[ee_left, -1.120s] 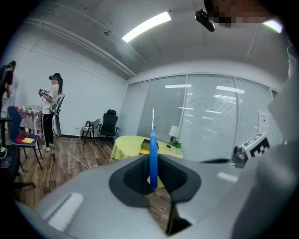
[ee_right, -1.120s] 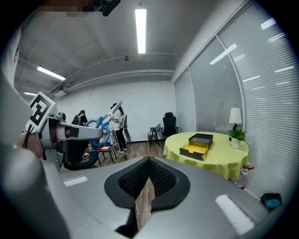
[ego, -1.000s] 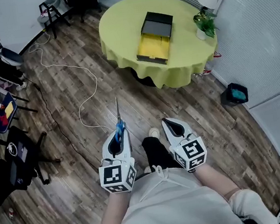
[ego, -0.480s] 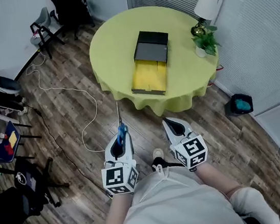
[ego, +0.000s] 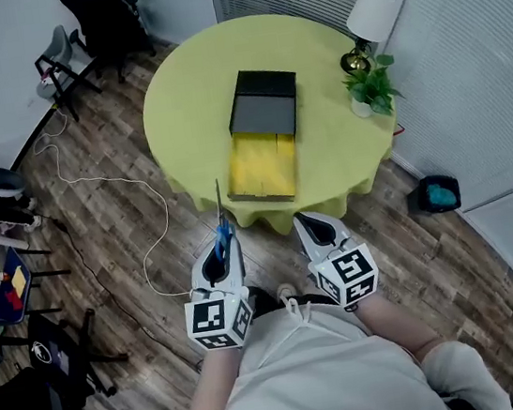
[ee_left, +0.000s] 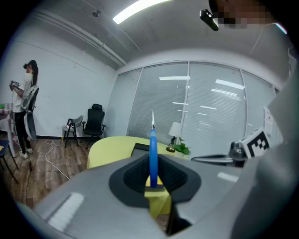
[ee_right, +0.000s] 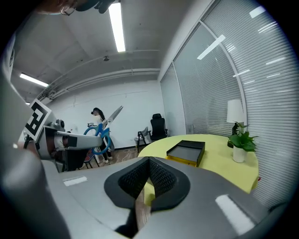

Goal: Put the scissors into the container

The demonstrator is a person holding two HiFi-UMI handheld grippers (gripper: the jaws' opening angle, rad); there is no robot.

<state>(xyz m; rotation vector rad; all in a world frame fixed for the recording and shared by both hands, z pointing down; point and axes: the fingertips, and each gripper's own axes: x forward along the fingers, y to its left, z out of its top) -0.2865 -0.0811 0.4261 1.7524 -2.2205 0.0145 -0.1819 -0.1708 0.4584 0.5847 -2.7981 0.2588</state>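
Scissors (ego: 220, 221) pinched at the blue handle in your left gripper (ego: 218, 250), blades pointing to 12 o'clock.
Likely light, stiff and sharp-tipped, with slick metal blades, so hold by the handle loops as now. They're in the air short of the yellow surface (ego: 187, 100); the container (ego: 264, 167) lies at 1 o'clock. Your right gripper (ego: 314, 230), at 3 o'clock, is pressed together and empty.
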